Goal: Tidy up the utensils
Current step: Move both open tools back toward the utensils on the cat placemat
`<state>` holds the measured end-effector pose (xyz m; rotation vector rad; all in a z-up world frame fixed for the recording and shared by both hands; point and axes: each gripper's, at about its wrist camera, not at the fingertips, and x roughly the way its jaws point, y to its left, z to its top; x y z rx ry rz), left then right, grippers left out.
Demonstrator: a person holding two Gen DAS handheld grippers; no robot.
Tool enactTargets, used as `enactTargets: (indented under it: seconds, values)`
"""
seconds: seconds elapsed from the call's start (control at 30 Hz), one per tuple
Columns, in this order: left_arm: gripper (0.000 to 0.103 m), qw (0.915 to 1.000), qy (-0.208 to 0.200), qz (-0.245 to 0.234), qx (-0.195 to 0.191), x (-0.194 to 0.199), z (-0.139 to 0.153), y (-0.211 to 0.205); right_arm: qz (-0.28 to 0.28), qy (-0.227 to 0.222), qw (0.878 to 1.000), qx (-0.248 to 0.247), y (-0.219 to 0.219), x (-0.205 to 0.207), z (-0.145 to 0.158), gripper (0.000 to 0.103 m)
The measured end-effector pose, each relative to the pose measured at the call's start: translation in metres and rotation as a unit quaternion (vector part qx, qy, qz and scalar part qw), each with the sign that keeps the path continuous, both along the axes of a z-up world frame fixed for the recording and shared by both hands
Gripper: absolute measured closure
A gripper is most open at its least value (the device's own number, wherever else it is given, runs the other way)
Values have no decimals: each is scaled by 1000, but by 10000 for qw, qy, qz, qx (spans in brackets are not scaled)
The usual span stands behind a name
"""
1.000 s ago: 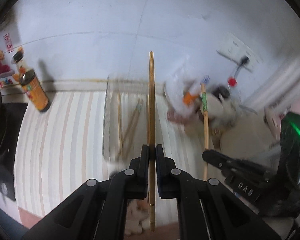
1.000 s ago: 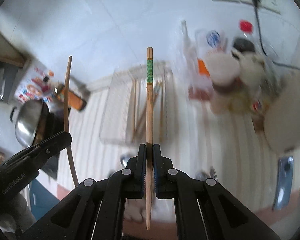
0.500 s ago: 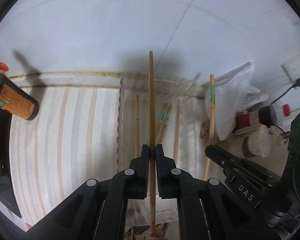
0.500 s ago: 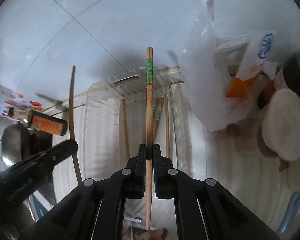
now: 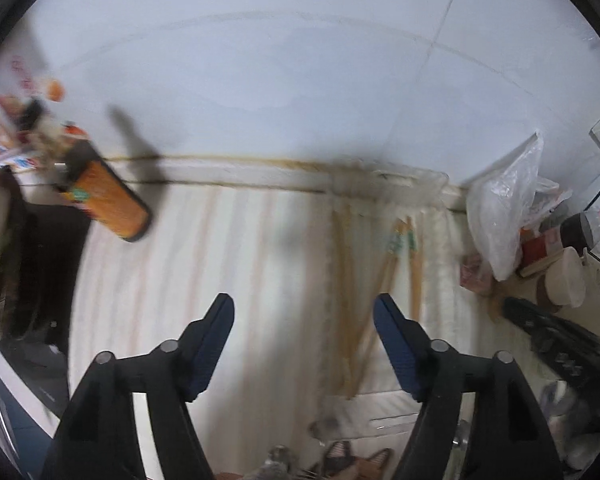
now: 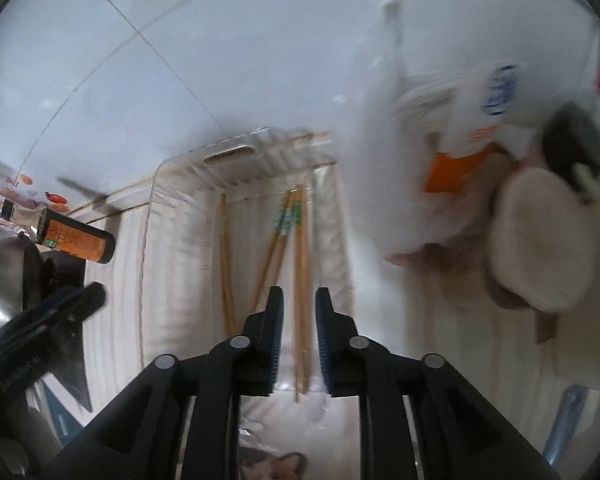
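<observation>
white tiled wall, striped counter. our left gripper and right gripper just opened, nothing between either now; both chopsticks dropped into the clear tray by the counter's back edge.

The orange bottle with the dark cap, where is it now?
In the right wrist view the orange bottle stands at the far left on the striped cloth, by the white wall, left of the clear plastic tray holding the wooden chopsticks.
</observation>
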<state>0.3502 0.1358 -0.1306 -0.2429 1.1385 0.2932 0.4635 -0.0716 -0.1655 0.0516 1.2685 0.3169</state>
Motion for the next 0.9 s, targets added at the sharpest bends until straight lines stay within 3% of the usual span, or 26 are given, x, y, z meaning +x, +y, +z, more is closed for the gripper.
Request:
enactTargets:
  seconds: [0.1,0.13,0.27,0.43,0.63,0.77,0.83,0.9]
  values:
    - [2,9993,-295,96,209,-28,9,2,-54,-302,9995,-72,-21,-24,16,59]
    - [0,9990,-376,131,222,-37,10,3,-81,-349,9993,-60,-30,-32,20,57]
    - [0,9984,-460,272,159,-77,9,8,-150,-383,9991,-79,-59,-71,24,57]
    - [0,9987,-186,439,197,-123,-15,8,-140,-36,9996,-252,-87,-122,-2,57]
    - [1,9960,740,462,-208,-174,-85,-4,-130,656,9962,-555,-107,-170,-70,57]
    - [4,9910,1249,272,-397,-186,-130,-24,-136,814,9941,-706,-115,-187,-99,57]
    - [15,9893,1377,172,-447,-185,-144,-31,-138,818,9936,-773,-118,-189,-104,57]
    - [19,9877,1492,77,-459,-179,-156,-37,-126,833,9932,-800,-119,-189,-108,57]
